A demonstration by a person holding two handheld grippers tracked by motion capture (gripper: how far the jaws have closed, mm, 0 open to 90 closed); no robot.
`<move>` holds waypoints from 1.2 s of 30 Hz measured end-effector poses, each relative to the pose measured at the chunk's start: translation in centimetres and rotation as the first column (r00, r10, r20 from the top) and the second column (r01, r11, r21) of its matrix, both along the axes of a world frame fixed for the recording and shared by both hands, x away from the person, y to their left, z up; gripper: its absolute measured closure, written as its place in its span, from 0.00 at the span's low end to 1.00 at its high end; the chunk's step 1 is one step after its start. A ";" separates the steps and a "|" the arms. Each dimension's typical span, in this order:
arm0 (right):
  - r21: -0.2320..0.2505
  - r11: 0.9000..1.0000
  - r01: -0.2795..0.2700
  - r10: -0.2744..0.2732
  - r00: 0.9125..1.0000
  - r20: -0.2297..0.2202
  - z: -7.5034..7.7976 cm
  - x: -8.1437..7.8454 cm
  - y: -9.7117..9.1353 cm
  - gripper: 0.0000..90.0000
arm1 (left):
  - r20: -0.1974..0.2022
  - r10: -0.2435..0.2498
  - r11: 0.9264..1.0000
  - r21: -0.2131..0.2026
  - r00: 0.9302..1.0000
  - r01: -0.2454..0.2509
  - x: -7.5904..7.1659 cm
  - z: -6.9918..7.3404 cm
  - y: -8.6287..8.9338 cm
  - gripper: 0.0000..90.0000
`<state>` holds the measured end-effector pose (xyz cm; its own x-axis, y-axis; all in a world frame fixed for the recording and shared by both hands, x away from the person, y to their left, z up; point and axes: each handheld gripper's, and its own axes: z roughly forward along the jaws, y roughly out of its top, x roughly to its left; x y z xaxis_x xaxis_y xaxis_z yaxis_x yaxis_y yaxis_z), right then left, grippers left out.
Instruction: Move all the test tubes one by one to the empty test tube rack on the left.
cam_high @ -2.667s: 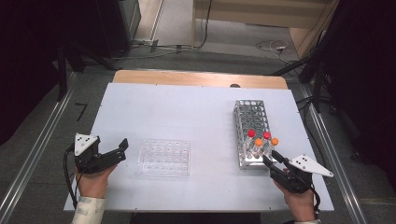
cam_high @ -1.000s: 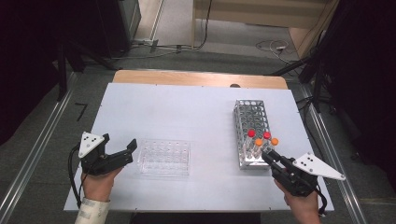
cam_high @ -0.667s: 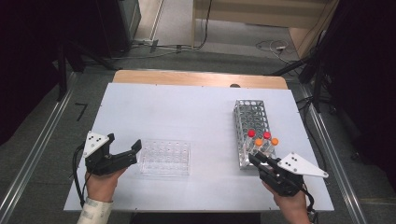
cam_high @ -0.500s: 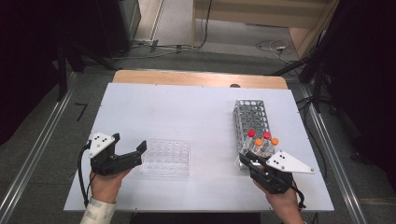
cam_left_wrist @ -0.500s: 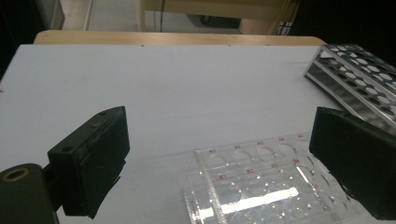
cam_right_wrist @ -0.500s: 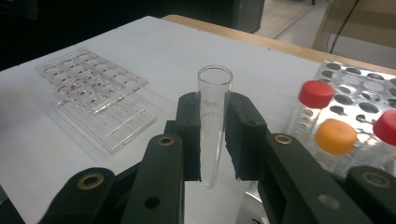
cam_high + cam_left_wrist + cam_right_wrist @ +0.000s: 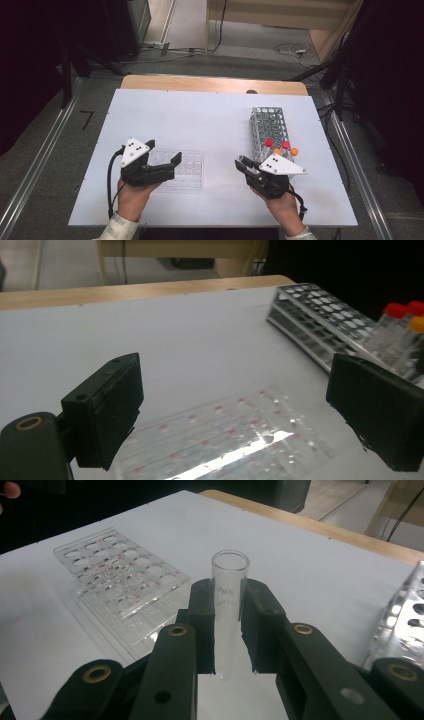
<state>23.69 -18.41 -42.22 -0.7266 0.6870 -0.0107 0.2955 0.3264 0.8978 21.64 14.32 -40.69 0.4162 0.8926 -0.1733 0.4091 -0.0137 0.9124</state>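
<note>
A person sits at a white table (image 7: 200,120) with a black two-jaw gripper in each hand.

The right gripper (image 7: 228,625) pinches a clear, uncapped glass test tube (image 7: 228,610) between its pads. In the right gripper view the tube's long axis runs straight along the jaws, with its open mouth past the fingertips and pointing away from the hand, toward the far left part of the table. Its lower end sits down between the pads, and faint printed lettering shows on its wall just below the rim. In the high view this right gripper (image 7: 246,166) lies near the front edge of the table, its jaws aimed left and slightly away from the person. The tube itself is too small to make out there.

Just behind and to the right of it stands a silver wire-mesh tube rack (image 7: 269,129), its long side running away from the person. Several tubes with red and orange caps (image 7: 280,146) stand upright at its near end.

The left gripper (image 7: 172,167) has its jaws spread wide, with nothing between them. They hover at the left end of a flat, clear plastic tube rack with rows of round holes (image 7: 186,169), which lies between the two hands. In the left gripper view that clear plastic rack (image 7: 225,440) lies just below and between the open jaws.
</note>
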 end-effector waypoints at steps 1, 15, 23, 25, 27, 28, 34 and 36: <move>-0.002 1.000 -0.004 0.004 1.000 -0.002 -0.1 0.0 0.3 0.81 | 0.000 -0.018 1.000 0.002 1.000 0.018 0.1 0.1 -0.5 0.10; -0.004 1.000 -0.016 0.016 1.000 -0.009 -1.0 0.4 2.0 0.81 | -0.007 -0.245 0.969 0.005 0.969 0.245 1.5 0.5 -7.0 0.31; -0.010 1.000 -0.027 0.027 1.000 -0.003 -1.0 0.2 2.2 0.81 | -0.031 -0.346 0.938 0.002 0.938 0.346 2.5 0.6 -10.4 0.49; -0.010 1.000 -0.025 0.025 1.000 -0.001 -1.0 0.2 2.1 0.81 | -0.038 -0.351 0.936 -0.001 0.935 0.352 2.7 0.5 -10.8 0.57; -0.006 1.000 -0.025 0.025 1.000 -0.002 -1.0 0.2 2.1 0.81 | -0.035 -0.354 0.935 -0.002 0.935 0.354 2.8 0.4 -11.0 0.65; -0.006 1.000 -0.025 0.025 1.000 -0.001 -1.0 0.2 2.1 0.81 | -0.036 -0.356 0.935 -0.005 0.934 0.356 2.9 0.3 -11.0 0.66; -0.007 1.000 -0.020 0.020 1.000 0.005 -1.0 0.2 2.1 0.81 | -0.050 -0.363 0.932 -0.009 0.931 0.363 3.0 0.2 -11.1 0.70; -0.006 1.000 -0.018 0.018 1.000 0.006 -1.0 0.2 2.1 0.81 | -0.050 -0.361 0.932 -0.010 0.931 0.361 3.1 0.1 -11.1 0.72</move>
<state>23.88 -16.30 -43.22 -0.7390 0.6735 -0.0193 0.2842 0.3375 0.8974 24.69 3.19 -40.54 0.7014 0.6834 -0.2027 0.4218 -0.1687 0.8908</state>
